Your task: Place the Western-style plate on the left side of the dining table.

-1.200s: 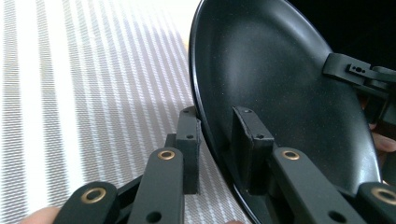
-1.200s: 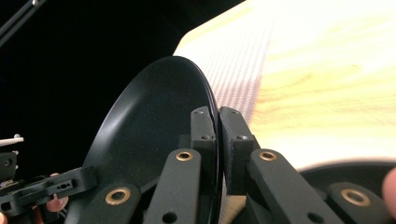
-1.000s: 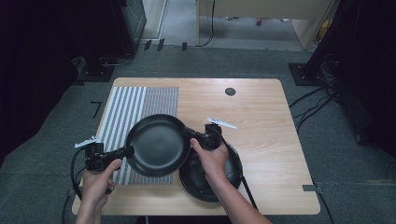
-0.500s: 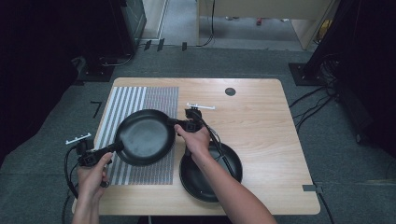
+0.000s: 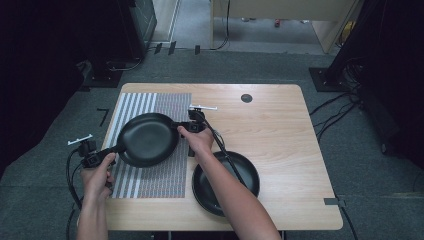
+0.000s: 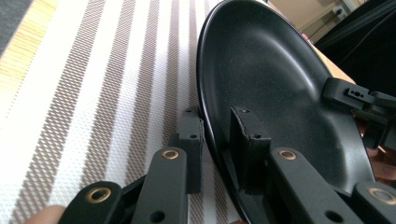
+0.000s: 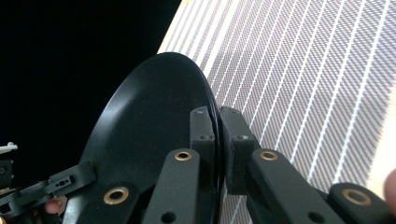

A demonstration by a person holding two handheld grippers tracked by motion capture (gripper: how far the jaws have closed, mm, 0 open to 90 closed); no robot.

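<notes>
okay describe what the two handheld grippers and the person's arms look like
Both the left gripper and the right gripper are black, each with two flat linked fingers studded with brass-coloured rivets. Each carries a small white plate on top and trails a black cable. The forearms are bare, with no sleeves in view.

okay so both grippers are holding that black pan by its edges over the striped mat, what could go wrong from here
1. Both grips are thin rim pinches: the left gripper and right gripper each clamp only the edge of the held pan, which looks smooth. It could slip or pivot out.
2. With opposite-side holds, uneven hand motion might twist the pan loose.
3. The right forearm crosses above the second pan on the table, so lowering that arm could bump it.
</notes>
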